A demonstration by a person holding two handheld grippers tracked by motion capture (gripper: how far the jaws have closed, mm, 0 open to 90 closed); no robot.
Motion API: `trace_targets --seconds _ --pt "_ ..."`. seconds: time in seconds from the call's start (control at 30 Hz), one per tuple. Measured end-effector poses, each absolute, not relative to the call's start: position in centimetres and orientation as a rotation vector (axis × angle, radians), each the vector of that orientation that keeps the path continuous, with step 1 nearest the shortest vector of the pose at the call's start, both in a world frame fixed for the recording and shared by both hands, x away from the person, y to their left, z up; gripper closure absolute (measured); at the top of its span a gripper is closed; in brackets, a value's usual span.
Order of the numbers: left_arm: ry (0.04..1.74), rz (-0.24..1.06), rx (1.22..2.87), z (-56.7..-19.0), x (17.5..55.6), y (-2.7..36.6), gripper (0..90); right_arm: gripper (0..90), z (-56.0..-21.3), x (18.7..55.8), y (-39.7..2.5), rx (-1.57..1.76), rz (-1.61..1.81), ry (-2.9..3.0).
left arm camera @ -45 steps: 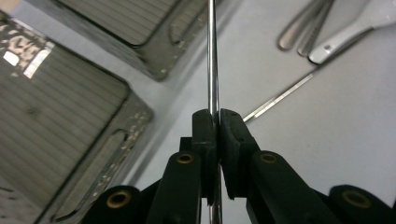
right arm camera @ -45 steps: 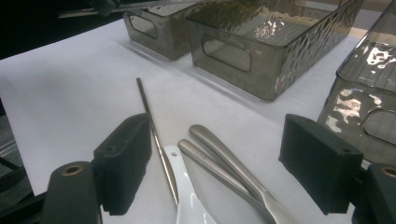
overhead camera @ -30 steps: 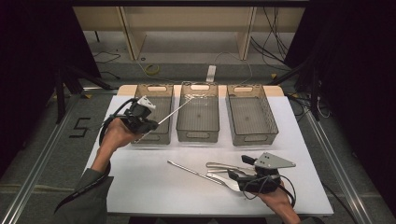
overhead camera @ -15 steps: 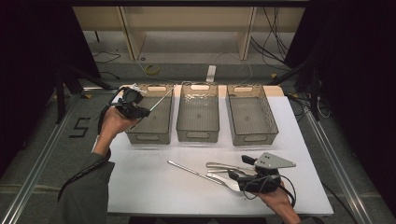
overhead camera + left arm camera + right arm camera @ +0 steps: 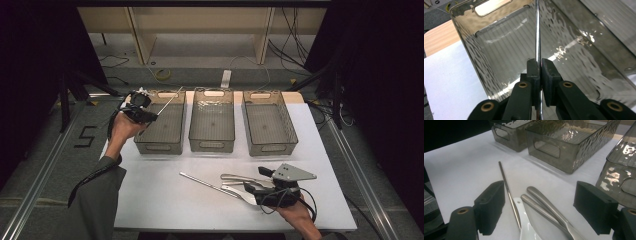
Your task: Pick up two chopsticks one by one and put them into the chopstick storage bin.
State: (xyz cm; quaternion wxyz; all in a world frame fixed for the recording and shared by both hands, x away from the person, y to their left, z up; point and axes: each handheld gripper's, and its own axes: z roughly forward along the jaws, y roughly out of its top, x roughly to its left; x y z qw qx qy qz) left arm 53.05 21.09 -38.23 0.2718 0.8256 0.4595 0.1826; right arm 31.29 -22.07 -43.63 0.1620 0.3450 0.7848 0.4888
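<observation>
The left gripper (image 5: 145, 113) has its jaws clamped on a thin metal rod (image 5: 538, 35), held over the leftmost of three smoky plastic bins (image 5: 161, 131); the rod's far end runs out of the left gripper view. The right gripper (image 5: 539, 205) rests on the table (image 5: 150, 200), jaws wide, over a second rod (image 5: 507, 190), a white spoon (image 5: 524, 225) and two metal handles (image 5: 544, 207), their ends cut off. A "5" (image 5: 85, 136) marks the floor.
</observation>
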Motion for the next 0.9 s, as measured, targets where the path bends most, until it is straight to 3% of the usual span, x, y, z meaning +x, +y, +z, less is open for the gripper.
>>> trace_targets --seconds 0.53,0.7,0.87,0.9 --pt "1.337 0.466 2.195 -40.1 53.5 22.0 83.1 25.8 -43.7 31.3 -22.0 0.986 1.397 2.237" --pt "1.32 0.486 2.176 -39.9 53.3 21.9 69.9 25.8 -43.7 31.3 -22.1 0.987 1.396 2.239" --pt "1.255 0.471 2.167 -38.6 52.4 21.2 51.2 25.8 -43.7 31.3 -22.1 0.988 1.393 2.24" --pt "1.245 0.463 2.168 -38.4 52.1 21.1 51.2 25.8 -43.7 31.3 -22.1 0.988 1.393 2.24"
